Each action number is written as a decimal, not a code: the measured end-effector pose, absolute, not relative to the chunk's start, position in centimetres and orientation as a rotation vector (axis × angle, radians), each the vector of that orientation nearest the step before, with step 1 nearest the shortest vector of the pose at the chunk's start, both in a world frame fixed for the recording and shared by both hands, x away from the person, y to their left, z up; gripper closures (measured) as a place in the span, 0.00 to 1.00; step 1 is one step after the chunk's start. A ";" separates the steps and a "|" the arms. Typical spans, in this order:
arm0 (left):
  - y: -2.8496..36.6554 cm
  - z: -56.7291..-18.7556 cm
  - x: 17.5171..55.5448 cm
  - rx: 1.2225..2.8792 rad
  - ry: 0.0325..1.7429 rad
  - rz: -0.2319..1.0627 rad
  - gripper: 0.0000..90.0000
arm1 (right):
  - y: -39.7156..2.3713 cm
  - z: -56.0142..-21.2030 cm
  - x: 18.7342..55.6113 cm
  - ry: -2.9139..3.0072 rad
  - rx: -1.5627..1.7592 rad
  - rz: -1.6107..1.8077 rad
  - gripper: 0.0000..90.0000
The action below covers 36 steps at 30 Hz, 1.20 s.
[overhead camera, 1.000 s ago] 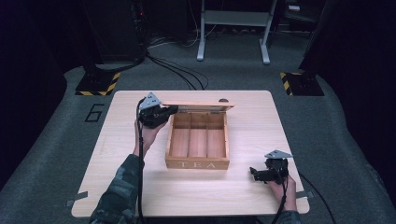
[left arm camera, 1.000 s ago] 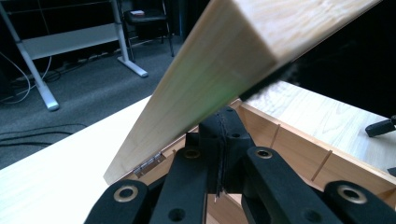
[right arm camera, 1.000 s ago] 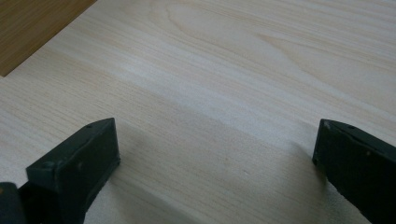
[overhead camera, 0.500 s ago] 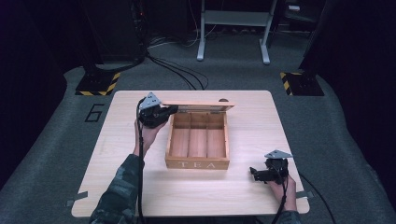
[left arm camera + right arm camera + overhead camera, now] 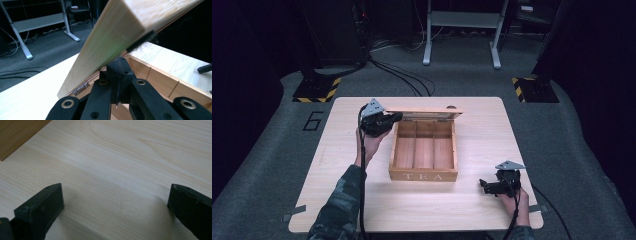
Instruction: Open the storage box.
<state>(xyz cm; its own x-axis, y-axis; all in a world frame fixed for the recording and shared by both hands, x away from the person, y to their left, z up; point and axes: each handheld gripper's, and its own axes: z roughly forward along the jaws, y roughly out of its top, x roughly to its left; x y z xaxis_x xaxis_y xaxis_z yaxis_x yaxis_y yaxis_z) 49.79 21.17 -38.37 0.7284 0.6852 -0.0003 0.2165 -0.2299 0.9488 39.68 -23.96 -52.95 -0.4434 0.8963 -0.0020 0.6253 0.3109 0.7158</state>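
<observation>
The left gripper (image 5: 387, 120) fingers, pressed together, sit half-hidden beneath the lid (image 5: 110, 42); right gripper (image 5: 115, 205) fingers apart.

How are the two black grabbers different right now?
The left gripper has its jaws pressed together, up at the raised lid of the tea box; the right gripper has its jaws wide apart with nothing between them. The left is raised by the box's back corner; the right rests low on the table. Both are black, each held in one hand.

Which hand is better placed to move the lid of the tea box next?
Left. The left gripper is shut at the lid's end. The right gripper rests open on the table, apart from the box.
</observation>
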 end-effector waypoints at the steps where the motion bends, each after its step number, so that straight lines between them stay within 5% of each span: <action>1: 21.2 -38.3 49.8 1.792 0.709 0.509 0.99 | -23.9 -52.9 39.7 2.182 1.357 0.919 0.00; 36: 21.2 -38.0 49.9 1.793 0.707 0.524 1.00 | -24.0 -52.9 39.7 2.184 1.354 0.927 0.00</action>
<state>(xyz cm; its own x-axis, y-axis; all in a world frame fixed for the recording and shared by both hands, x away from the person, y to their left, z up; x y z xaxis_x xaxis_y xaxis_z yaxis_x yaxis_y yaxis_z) 49.91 21.21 -38.04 0.7255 0.6881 0.0107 0.2103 -0.2365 0.9486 39.66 -23.97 -52.94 -0.4462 0.8949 0.0042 0.6247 0.3080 0.7176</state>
